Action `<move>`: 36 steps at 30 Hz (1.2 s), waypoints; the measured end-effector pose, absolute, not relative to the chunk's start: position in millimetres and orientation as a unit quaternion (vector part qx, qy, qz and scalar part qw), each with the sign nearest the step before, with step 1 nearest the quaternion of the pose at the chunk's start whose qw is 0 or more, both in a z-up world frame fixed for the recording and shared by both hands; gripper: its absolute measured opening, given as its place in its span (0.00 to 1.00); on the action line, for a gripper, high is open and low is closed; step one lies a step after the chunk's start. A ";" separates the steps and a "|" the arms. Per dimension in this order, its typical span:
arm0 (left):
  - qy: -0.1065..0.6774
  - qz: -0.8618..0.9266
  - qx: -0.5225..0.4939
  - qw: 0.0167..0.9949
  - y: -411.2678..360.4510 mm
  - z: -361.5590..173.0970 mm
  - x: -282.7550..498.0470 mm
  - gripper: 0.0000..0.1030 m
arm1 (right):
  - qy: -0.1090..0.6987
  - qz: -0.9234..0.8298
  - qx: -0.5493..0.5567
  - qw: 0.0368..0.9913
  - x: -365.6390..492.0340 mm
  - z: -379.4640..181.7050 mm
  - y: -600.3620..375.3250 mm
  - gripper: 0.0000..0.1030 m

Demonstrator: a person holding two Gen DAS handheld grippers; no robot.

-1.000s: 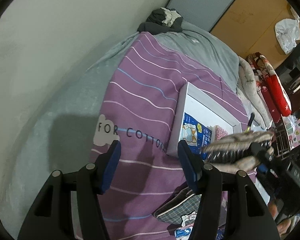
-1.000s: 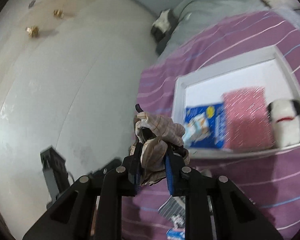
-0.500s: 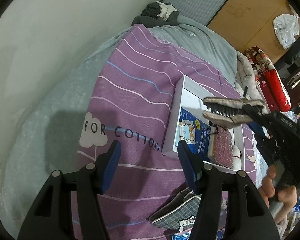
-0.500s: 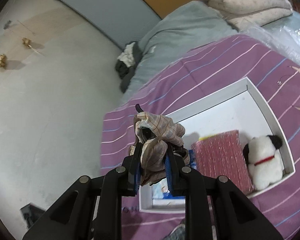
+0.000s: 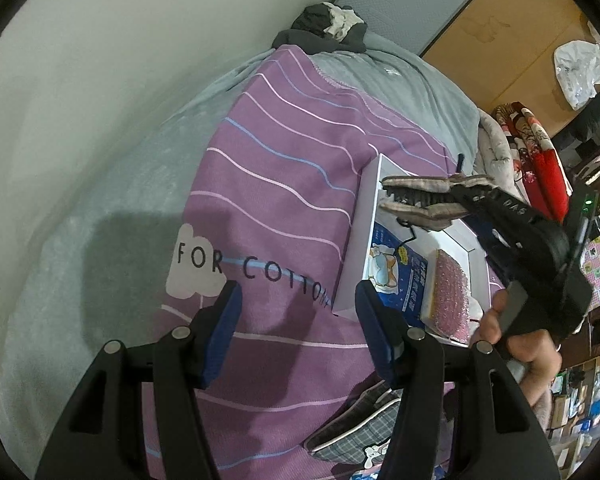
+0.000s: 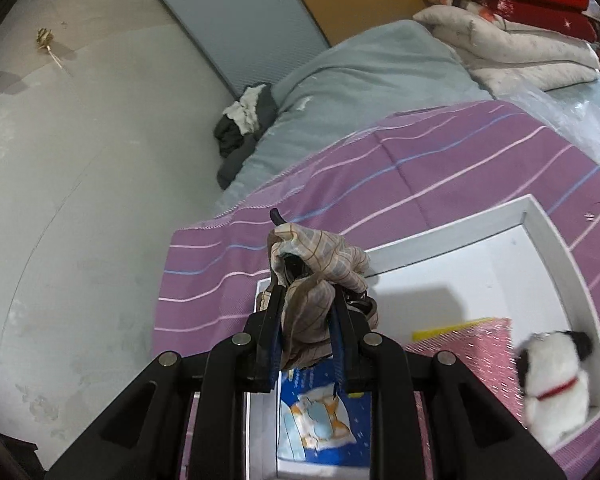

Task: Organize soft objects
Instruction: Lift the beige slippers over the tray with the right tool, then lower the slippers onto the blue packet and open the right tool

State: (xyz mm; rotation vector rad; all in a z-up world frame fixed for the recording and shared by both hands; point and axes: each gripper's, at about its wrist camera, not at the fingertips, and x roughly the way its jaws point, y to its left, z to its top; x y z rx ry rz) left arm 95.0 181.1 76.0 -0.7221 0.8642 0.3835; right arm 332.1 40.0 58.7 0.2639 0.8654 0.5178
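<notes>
The right claw (image 6: 308,320) holds a bunched plaid cloth (image 6: 316,276) above the near end of the white box (image 6: 540,216) on the bed. Lower it into the bare floor past the blue packet (image 6: 324,420), probably clear of the pink pad (image 6: 460,340), before releasing. The left claw (image 5: 296,332) hangs wide, holding nothing.

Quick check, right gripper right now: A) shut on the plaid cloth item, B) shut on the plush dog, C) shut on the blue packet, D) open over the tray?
A: the right gripper is clamped on the plaid cloth item above the white tray; the plush dog and blue packet lie in the tray, ungripped.
</notes>
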 end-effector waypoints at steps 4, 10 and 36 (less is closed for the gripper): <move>0.403 0.181 -0.344 0.829 183.3 76.2 92.9 0.58 | 0.437 0.240 0.091 0.862 332.0 40.6 47.2 0.19; 0.405 0.181 -0.341 0.829 183.4 75.9 93.5 0.58 | 0.486 0.240 0.074 0.837 322.7 34.6 42.3 0.22; 0.408 0.185 -0.338 0.827 184.8 75.8 93.9 0.58 | 0.512 0.244 0.012 0.824 293.0 74.2 14.9 0.69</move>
